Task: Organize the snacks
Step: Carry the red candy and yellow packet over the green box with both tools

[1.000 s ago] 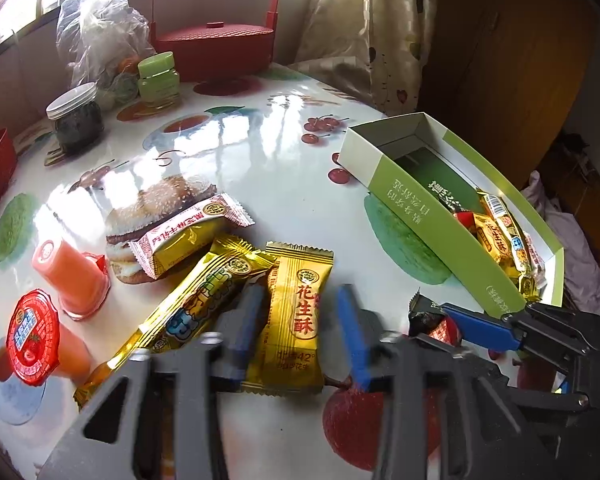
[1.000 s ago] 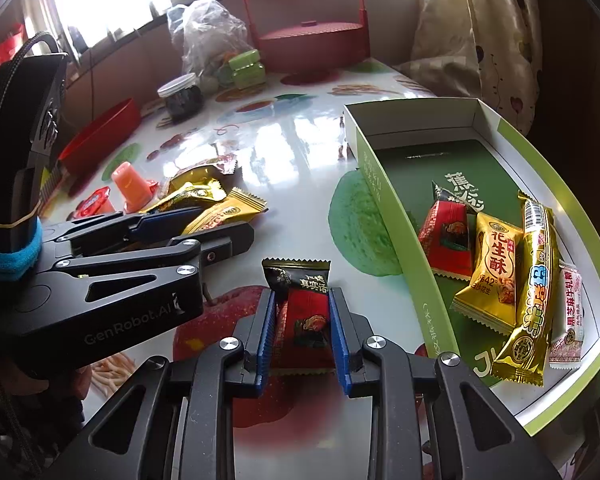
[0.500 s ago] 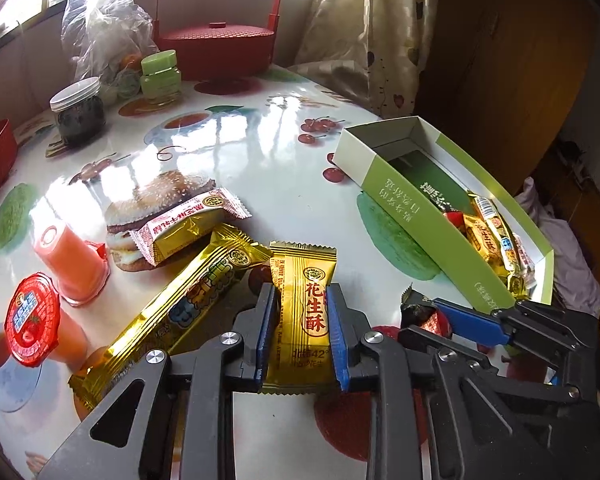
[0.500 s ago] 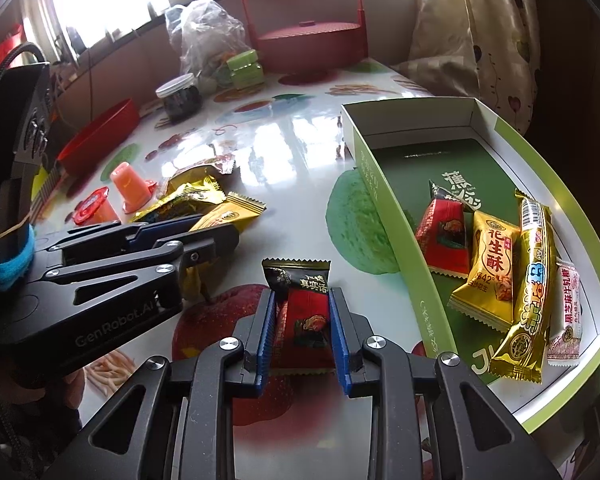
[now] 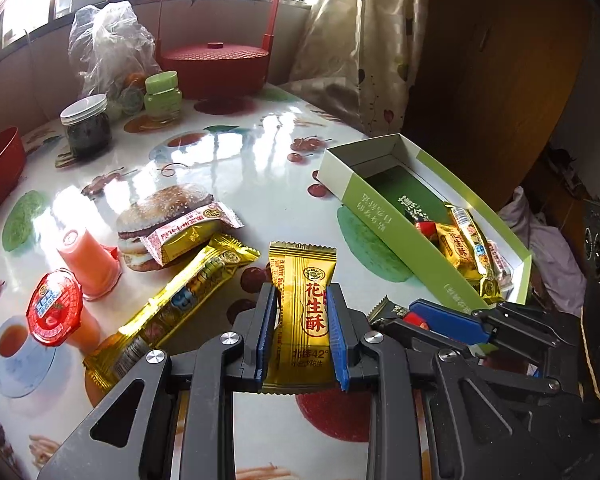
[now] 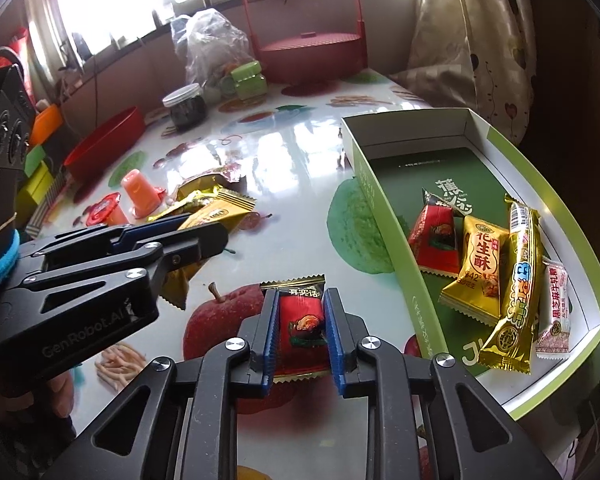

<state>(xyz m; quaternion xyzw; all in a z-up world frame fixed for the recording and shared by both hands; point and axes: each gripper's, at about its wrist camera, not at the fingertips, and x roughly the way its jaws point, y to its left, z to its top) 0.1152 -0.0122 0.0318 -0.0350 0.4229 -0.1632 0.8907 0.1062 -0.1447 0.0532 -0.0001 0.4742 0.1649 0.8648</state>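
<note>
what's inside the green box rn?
Four snacks at the green box's near end: red packet, gold peanut packet, long gold bar, pink-white packet, partly covered by the bar.

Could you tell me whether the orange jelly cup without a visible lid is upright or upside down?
Upside down: the orange jelly cup stands on its wide rim with the narrow base up.

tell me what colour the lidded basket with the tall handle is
Red basket, clearest in the right wrist view.

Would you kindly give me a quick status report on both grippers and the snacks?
Left gripper shut on gold peanut-crisp packet. Right gripper shut on red packet. Green box holds four snacks; path clear.
</note>
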